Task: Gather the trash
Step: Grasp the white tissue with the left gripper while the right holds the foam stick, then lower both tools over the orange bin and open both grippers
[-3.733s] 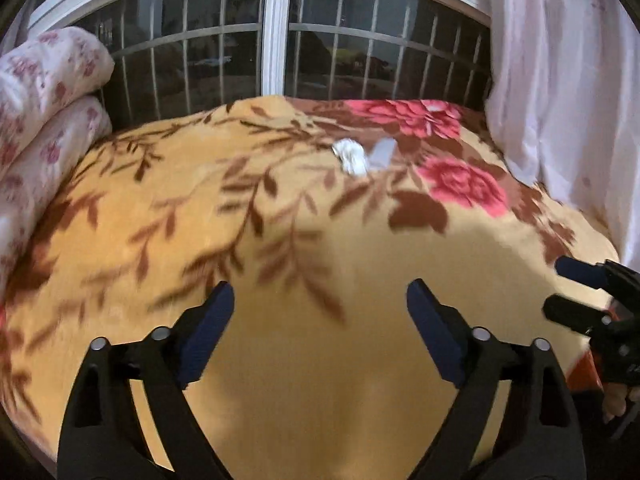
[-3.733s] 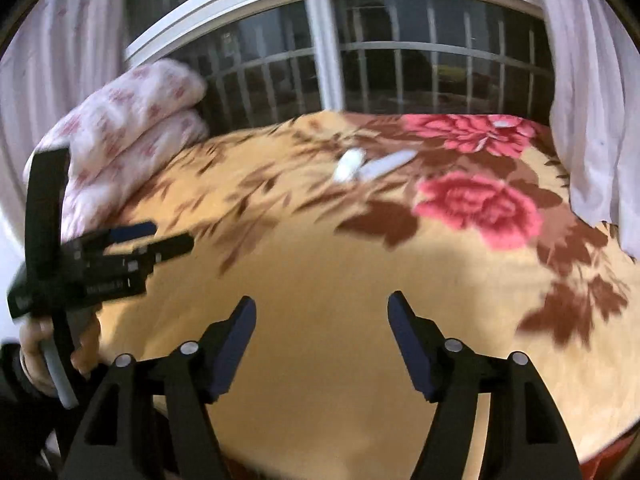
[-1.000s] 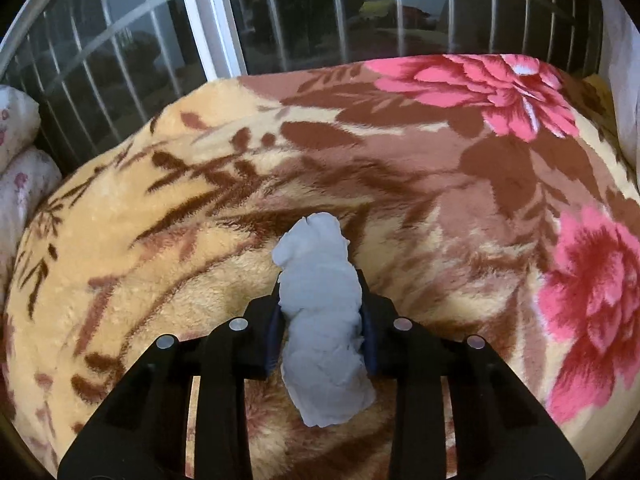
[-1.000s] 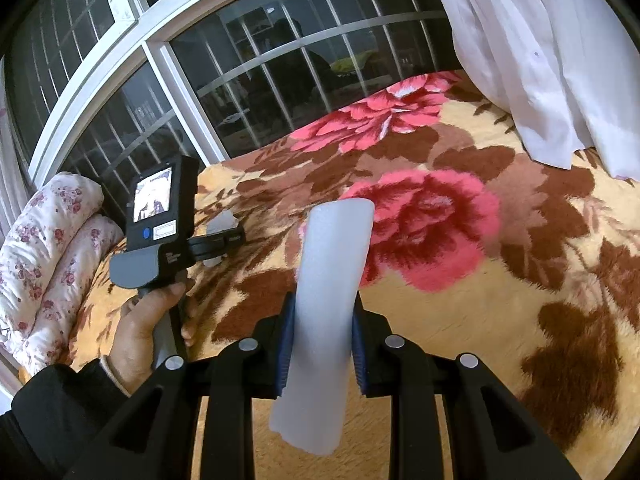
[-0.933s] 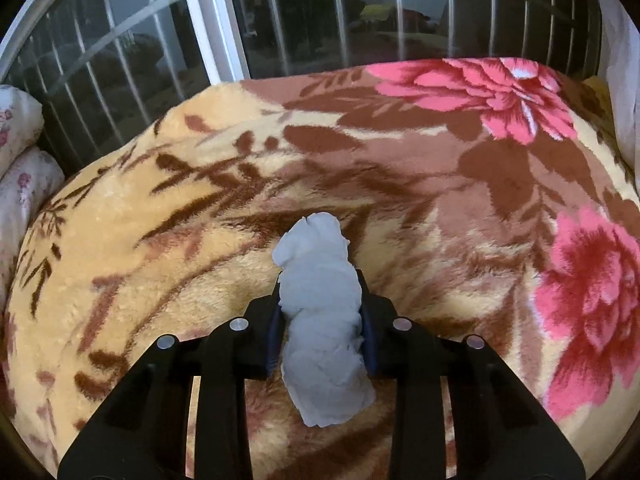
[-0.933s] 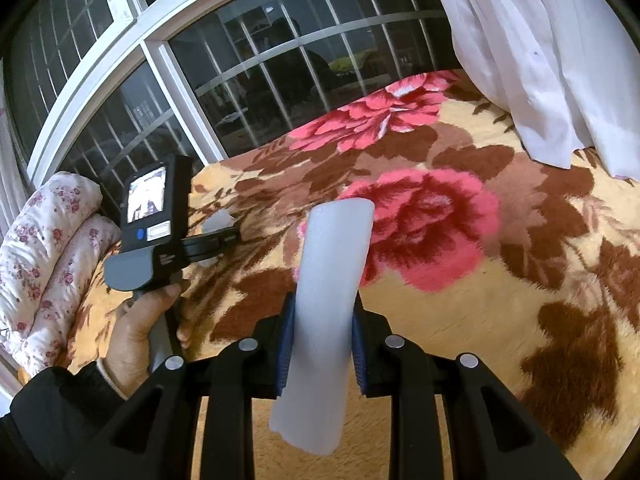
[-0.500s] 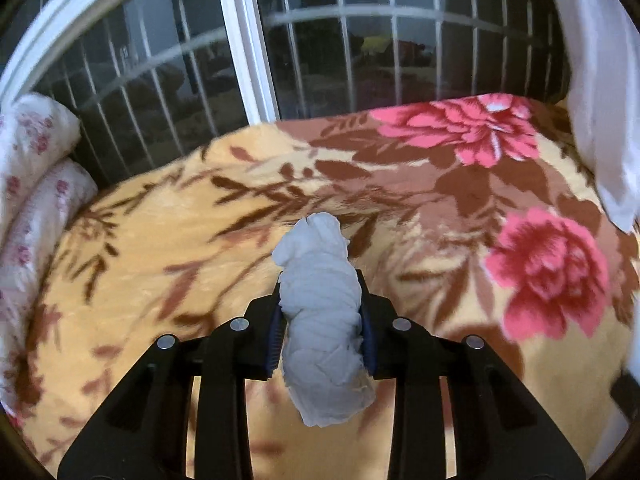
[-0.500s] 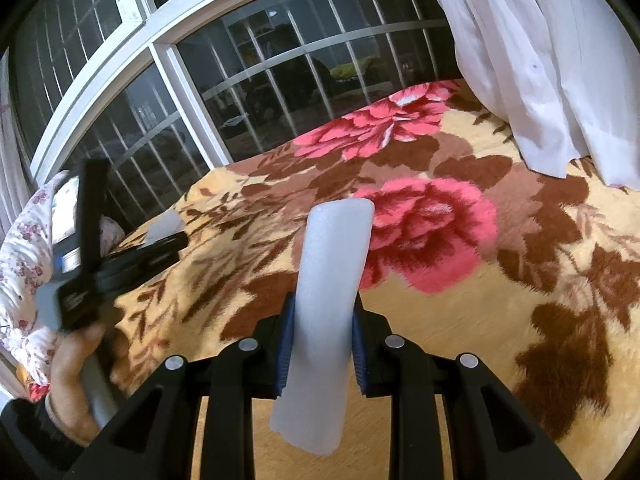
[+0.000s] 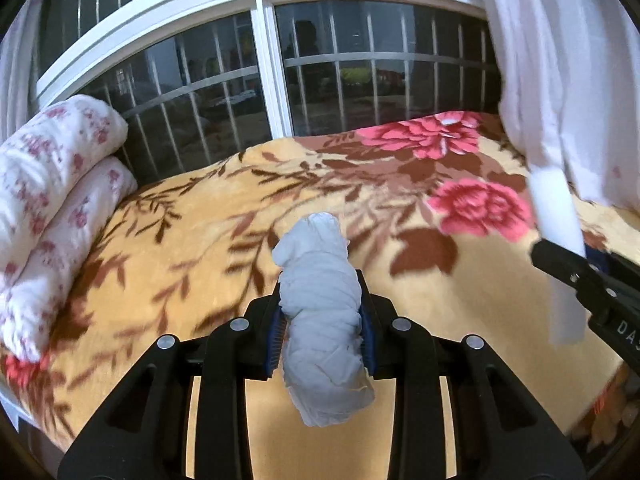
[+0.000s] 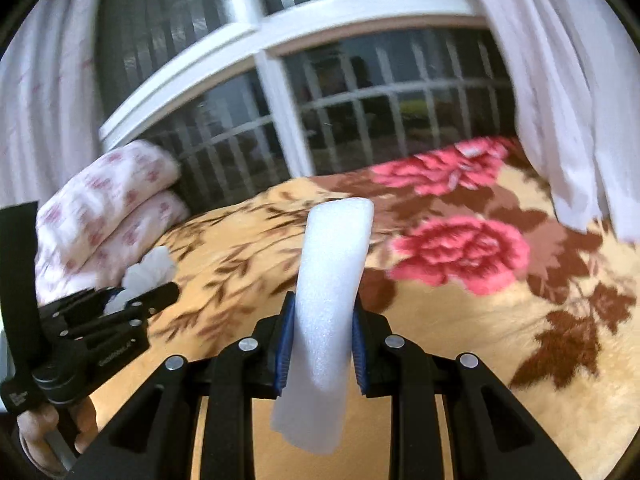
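— While the left gripper [image 9: 322, 332] sits low in the frame's centre, what is in it?
— A crumpled tissue [image 9: 320, 316], pinched tight, above the blanket [image 9: 180, 240].
— And the right gripper [image 10: 320, 344]?
— Closed on a foam strip [image 10: 328, 312], centre frame, standing upright.

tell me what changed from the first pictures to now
Both tools closed on trash that lay on the blanket: the left tool took the crumpled tissue, the right tool the foam strip, then both pulled back from the window. Pillows and curtain stayed put.
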The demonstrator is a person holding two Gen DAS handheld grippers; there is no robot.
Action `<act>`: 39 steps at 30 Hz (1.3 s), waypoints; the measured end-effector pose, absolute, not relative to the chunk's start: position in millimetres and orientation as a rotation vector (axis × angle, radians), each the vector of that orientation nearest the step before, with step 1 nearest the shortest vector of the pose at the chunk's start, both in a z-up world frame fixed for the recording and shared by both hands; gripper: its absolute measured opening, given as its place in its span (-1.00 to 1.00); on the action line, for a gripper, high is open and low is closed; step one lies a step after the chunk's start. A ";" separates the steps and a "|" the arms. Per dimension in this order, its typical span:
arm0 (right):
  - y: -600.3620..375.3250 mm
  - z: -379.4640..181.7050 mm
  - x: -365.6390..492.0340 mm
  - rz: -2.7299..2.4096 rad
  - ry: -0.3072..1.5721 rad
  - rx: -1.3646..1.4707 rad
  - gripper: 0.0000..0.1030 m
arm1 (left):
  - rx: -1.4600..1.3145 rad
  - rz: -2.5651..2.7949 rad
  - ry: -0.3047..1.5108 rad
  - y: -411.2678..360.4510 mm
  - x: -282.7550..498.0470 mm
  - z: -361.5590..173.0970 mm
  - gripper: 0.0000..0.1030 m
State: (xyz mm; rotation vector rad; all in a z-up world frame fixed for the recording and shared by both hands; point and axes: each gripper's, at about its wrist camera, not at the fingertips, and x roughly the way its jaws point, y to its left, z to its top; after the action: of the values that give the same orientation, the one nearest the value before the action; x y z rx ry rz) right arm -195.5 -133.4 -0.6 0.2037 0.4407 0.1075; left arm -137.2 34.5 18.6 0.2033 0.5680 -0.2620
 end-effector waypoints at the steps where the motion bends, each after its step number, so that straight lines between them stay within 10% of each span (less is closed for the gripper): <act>1: -122.9 -0.1 -210.9 0.128 0.423 0.168 -0.50 | 0.205 -0.263 0.563 38.7 -149.3 17.1 -0.42; 18: -27.2 -77.1 -372.2 0.300 0.627 0.015 -0.50 | 0.252 -0.397 0.710 98.3 -310.5 -69.7 -0.42; 39: -31.7 -200.3 -327.7 0.242 1.096 0.123 -0.48 | 0.266 -0.444 1.141 90.2 -265.0 -223.6 -0.42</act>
State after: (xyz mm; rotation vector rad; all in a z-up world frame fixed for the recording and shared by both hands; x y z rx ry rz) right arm -327.7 -31.7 -200.3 0.1234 1.0959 0.2419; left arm -265.0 90.2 -223.6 0.2664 1.1408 -0.4438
